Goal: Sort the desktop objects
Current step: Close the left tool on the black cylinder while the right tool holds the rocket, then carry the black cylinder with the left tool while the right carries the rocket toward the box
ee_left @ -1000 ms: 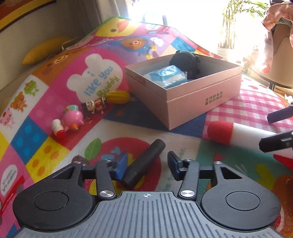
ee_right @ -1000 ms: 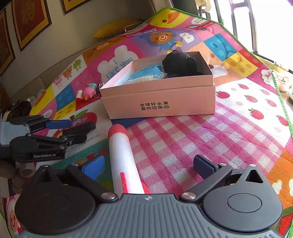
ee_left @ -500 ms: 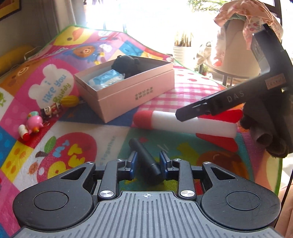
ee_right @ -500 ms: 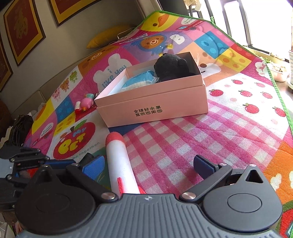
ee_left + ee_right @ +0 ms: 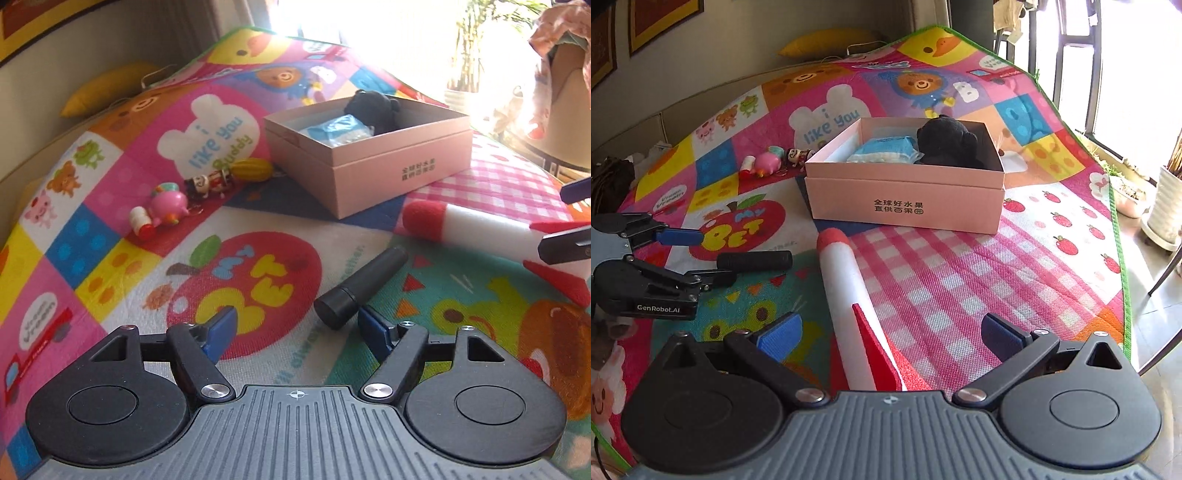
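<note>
On the cartoon play mat [image 5: 960,295] lie one black cylinder [image 5: 360,291] (matte, capped), one white foam rocket [image 5: 846,295] and three small toys [image 5: 199,192]; one pink box [image 5: 905,199] holds two items. Left gripper [image 5: 295,326] and right gripper [image 5: 892,334] fingers gape, empty

Left gripper [image 5: 297,326] jaws, clamped on the black cylinder [image 5: 360,287] half a second ago, now stand wide apart. Cylinder lies free on the mat [image 5: 110,258], its near end just ahead of the right pad [image 5: 373,326], no longer between them.
</note>
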